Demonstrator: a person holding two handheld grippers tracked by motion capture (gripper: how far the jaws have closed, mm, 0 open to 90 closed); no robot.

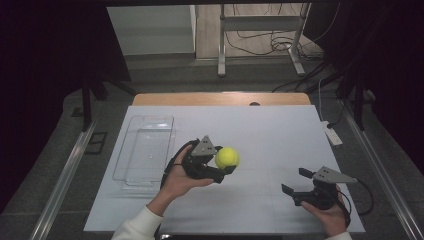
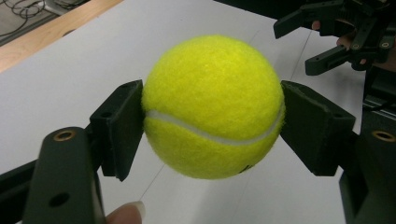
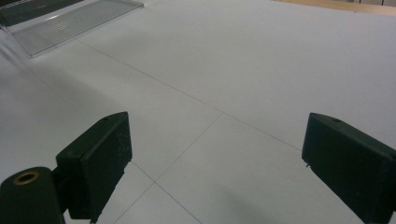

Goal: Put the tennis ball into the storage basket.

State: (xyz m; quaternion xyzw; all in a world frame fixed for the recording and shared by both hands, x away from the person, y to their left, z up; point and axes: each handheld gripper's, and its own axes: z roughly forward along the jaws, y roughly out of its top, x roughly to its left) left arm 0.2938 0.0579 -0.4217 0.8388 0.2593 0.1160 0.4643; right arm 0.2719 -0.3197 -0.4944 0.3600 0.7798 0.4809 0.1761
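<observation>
A: Left gripper (image 1: 226, 162)?
B: Clamped on the ball (image 1: 227, 157), held above the white table (image 1: 260, 130), tray (image 1: 145, 150) just to its left.
A: Right gripper (image 1: 295, 181)?
B: Jaws apart, nothing between them, low near the table's front right, well apart from the ball.

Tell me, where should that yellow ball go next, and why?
Probably left, toward the clear tray. The left gripper already clamps the tennis ball above the table, the tray lies close beside it, and the right gripper waits with jaws open.
</observation>
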